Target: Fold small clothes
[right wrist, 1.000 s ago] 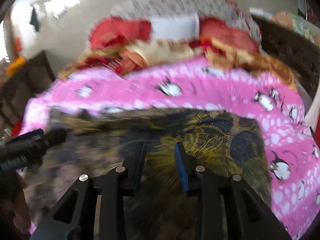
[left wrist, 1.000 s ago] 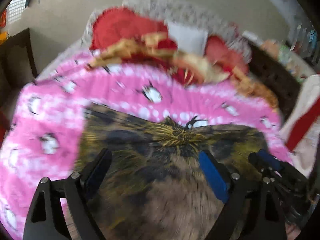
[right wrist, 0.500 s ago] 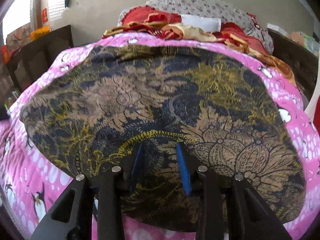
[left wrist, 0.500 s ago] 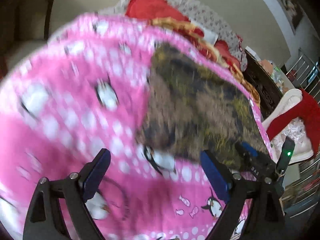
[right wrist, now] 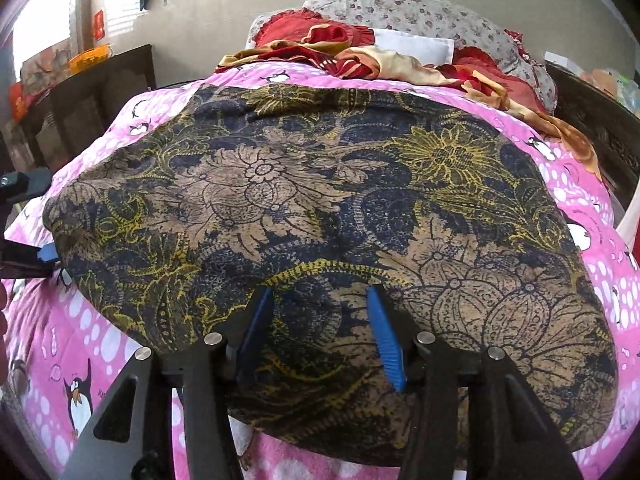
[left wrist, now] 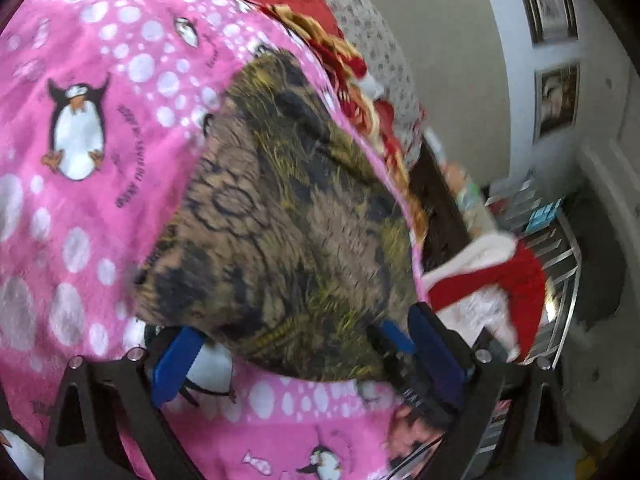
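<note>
A dark floral cloth (right wrist: 320, 200) in navy, tan and yellow lies spread flat on the pink penguin blanket (right wrist: 92, 344). My right gripper (right wrist: 320, 304) hovers over the cloth's near edge, its jaws opening. The blue pads (right wrist: 384, 340) stand apart and the fabric lies flat beneath them, not pinched. My left gripper (left wrist: 300, 340) is at the cloth's left end (left wrist: 280, 220), its jaws wide and still opening. The cloth's edge sits between its blue pads (left wrist: 176, 360) untouched. It also shows at the left edge of the right wrist view, left gripper (right wrist: 28, 220).
A heap of red and gold clothes (right wrist: 360, 56) and a floral pillow (right wrist: 420, 12) fill the head of the bed. Dark wooden furniture (right wrist: 92, 92) stands to the left. A red and white garment (left wrist: 500, 276) hangs off the bed's right side by a metal rack (left wrist: 560, 248).
The blurred, moving cloth now lies flat. My right jaws have spread from a narrow gap. My left gripper swung round to the cloth's left end, rolled and sank toward the blanket.
</note>
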Action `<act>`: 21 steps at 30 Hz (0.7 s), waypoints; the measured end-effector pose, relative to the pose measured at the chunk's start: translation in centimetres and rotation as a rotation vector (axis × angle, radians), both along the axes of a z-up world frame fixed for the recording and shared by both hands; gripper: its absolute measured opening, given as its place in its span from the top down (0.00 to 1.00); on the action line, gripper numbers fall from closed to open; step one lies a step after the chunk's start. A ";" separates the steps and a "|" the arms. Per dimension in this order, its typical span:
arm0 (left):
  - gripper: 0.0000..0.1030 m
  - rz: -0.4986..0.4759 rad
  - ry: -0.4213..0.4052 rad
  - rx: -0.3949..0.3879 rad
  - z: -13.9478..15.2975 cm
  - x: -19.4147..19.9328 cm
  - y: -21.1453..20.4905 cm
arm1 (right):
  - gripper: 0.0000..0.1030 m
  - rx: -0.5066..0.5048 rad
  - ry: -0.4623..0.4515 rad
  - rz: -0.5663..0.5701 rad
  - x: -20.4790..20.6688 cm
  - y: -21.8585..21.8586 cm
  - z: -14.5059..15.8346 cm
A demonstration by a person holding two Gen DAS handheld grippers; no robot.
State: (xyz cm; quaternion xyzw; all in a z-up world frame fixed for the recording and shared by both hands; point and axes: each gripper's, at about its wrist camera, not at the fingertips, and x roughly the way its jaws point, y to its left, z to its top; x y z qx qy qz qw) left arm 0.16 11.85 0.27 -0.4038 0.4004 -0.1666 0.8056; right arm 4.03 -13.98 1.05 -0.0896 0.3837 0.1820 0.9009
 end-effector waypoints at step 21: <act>0.65 0.302 0.081 0.066 -0.6 -1.5 2.8 | 0.56 0.038 0.021 0.026 0.3 -0.2 -0.1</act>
